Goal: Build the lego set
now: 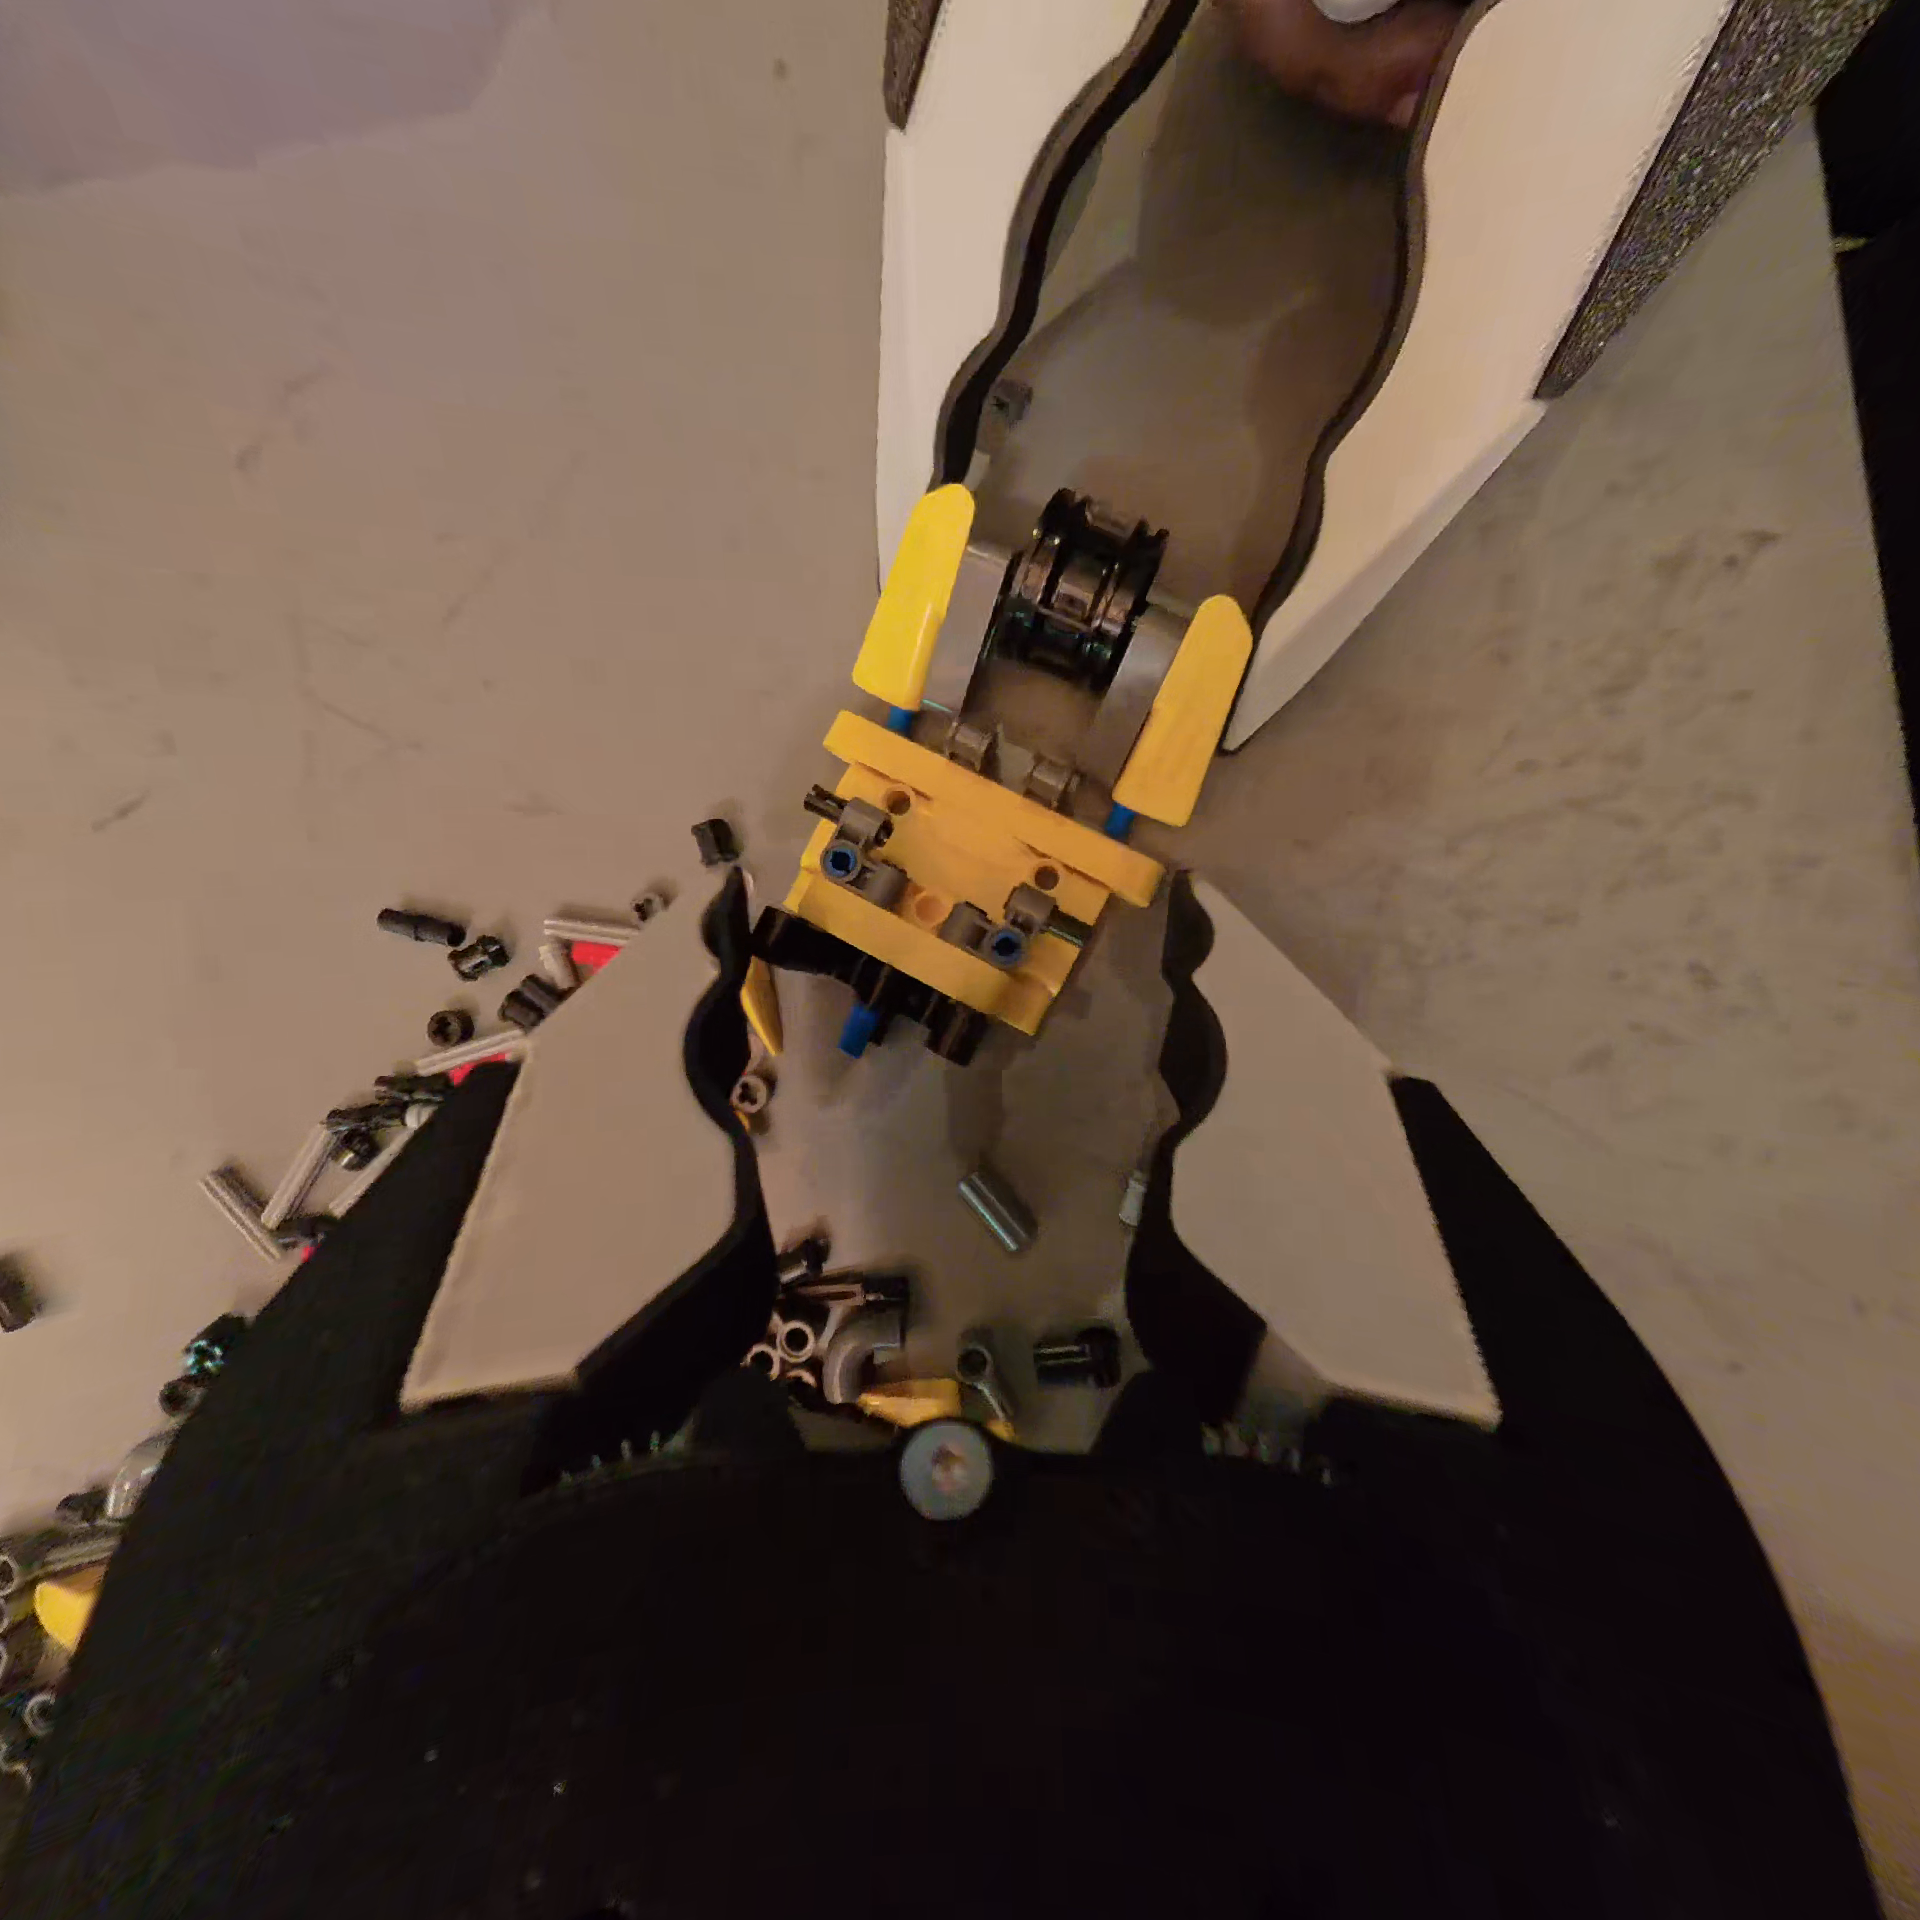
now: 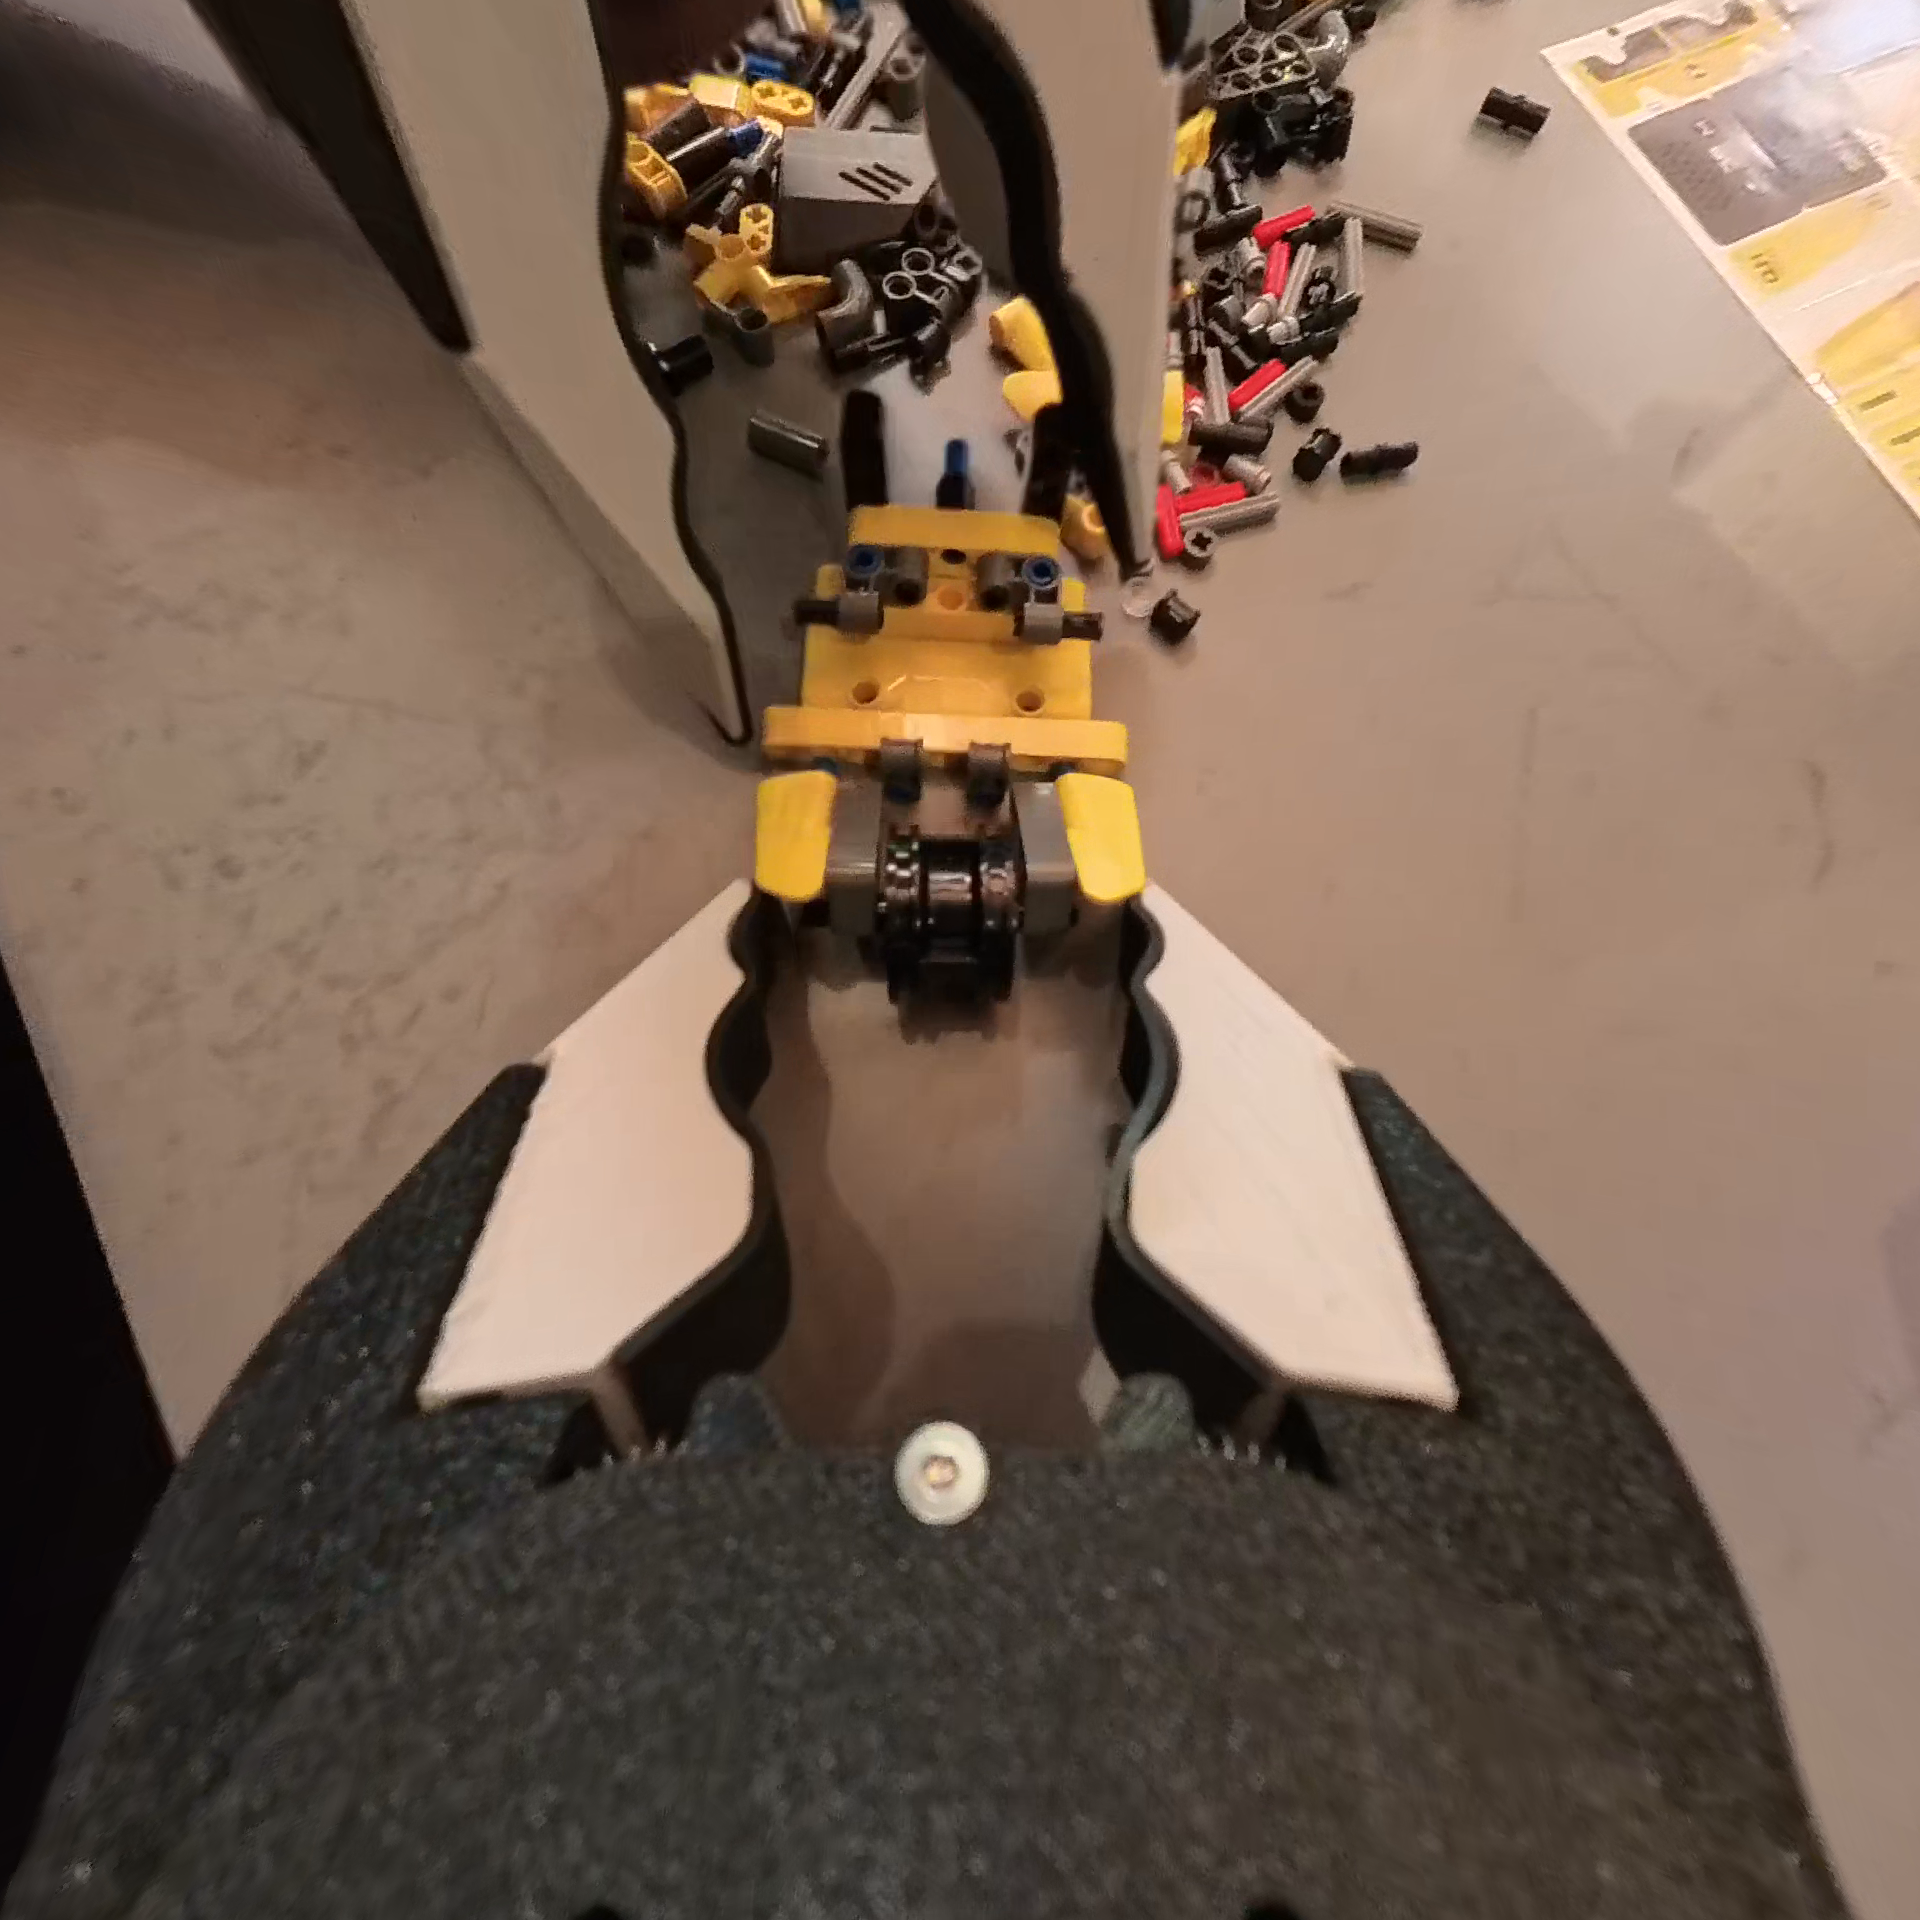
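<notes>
A yellow brick-built assembly (image 1: 966, 831) with grey connectors, blue pins and a black wheel (image 1: 1075, 592) at one end lies on the grey table (image 1: 312, 520). My left gripper (image 1: 956, 894) brackets its rear end. One fingertip touches the wide yellow beam and the other touches the black rear piece. My right gripper (image 2: 940, 899) faces it from the opposite side, and its fingertips press the two yellow side panels beside the wheel (image 2: 945, 914). The assembly (image 2: 945, 675) also shows in the right wrist view, as does the left gripper (image 2: 935, 644). The right gripper (image 1: 1081, 623) shows in the left wrist view.
Loose black, grey, red and yellow parts (image 2: 1257, 312) lie in a pile around and behind the left gripper, with a grey block (image 2: 852, 197) among them. Printed instruction sheets (image 2: 1766, 208) lie at the far right. A hand (image 1: 1340, 73) holds the right gripper. My hands' fingertips stand some 5 centimetres from each other.
</notes>
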